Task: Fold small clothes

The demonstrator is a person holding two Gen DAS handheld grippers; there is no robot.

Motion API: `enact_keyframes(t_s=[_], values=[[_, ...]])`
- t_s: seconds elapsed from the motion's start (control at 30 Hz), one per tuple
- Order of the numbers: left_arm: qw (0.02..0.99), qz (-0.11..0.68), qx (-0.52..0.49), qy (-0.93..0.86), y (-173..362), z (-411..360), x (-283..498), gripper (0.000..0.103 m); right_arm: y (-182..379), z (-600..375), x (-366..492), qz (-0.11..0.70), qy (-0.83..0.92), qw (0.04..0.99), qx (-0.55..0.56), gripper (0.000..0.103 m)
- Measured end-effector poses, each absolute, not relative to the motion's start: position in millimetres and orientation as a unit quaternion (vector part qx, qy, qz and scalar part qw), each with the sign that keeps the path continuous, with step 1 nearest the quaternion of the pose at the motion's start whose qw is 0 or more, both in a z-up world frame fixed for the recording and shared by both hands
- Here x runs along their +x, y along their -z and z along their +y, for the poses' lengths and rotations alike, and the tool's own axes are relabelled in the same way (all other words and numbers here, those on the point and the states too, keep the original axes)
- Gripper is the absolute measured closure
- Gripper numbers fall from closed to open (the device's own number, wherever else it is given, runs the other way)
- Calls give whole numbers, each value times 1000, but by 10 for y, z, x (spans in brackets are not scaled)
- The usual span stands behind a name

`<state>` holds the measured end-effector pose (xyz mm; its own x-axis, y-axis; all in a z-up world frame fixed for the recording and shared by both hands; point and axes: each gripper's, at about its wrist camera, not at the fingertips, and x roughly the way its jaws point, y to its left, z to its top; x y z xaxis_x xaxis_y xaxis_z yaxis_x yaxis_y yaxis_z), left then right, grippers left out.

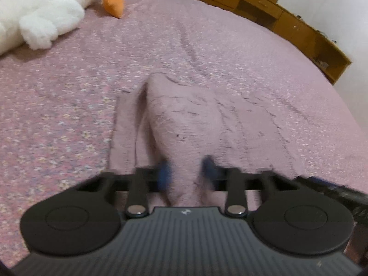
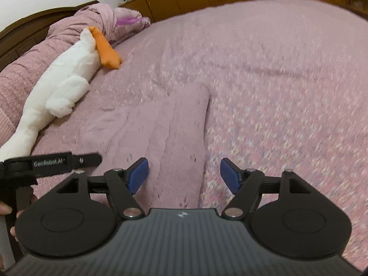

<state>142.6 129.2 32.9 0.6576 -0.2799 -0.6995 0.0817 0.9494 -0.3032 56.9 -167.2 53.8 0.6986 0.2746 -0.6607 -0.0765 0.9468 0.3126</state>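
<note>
Now pink garment (image 1: pixel 184 124) bunched between left gripper (image 1: pixel 187 172) pads.

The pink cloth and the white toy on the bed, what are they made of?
The pink cloth looks like soft fleece or towelling: matte, fuzzy, ridged nap. The white toy seems plush fake fur: fluffy, clumped pile, with an orange part.

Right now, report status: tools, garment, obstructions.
Left tool pinching pink garment, fabric lifted between pads. Right tool open, empty, over garment's edge. White plush toy off to the side, clear.
</note>
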Motion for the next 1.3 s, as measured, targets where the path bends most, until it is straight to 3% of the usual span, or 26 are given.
enact_keyframes(t_s=[0.13, 0.3, 0.47, 0.7, 1.17, 1.3], values=[[915, 376, -110, 98, -581, 1382, 1353, 86, -455, -1579, 585, 385, -123, 902, 153, 27], [918, 380, -80, 81, -703, 1596, 1273, 85, -598, -1300, 480, 367, -159, 908, 126, 26], [905, 417, -59, 58, -348, 1592, 1280, 76, -493, -1126, 468, 380, -157, 906, 98, 25], [914, 396, -80, 48, -448, 1667, 1197, 60, -475, -1218, 477, 384, -162, 902, 115, 24], [920, 381, -92, 31, -433, 1609, 1773, 55, -564, -1649, 1048, 363, -123, 904, 192, 24], [924, 382, 3, -33, -281, 1503, 1938, 53, -498, -1501, 1321, 375, -118, 905, 164, 29]])
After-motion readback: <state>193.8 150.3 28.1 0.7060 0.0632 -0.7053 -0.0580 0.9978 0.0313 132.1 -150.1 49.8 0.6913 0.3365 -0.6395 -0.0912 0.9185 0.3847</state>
